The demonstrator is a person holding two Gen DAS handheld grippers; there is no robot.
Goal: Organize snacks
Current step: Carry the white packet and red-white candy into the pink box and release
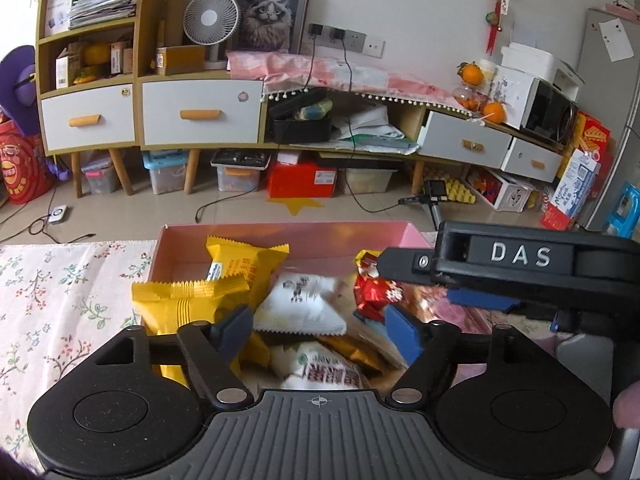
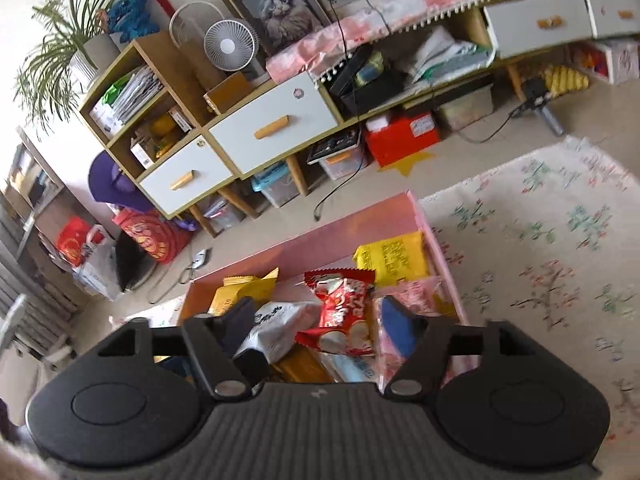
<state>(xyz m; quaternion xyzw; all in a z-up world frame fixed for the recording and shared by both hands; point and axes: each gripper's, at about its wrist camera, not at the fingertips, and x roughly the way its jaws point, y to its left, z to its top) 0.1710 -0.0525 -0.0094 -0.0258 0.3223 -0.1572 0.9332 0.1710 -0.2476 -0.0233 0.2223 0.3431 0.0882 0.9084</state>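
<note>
A pink box on the floral tablecloth holds several snack packs: yellow packs, white packs and a red pack. My left gripper is open and empty, hovering over the box above the white packs. My right gripper is open and empty over the same box, with a red pack and a white pack lying between its fingers. The right gripper's body also shows in the left wrist view, over the box's right side.
The floral tablecloth spreads left of the box and right of it. Beyond the table edge are the floor, a low cabinet with white drawers and storage bins under it.
</note>
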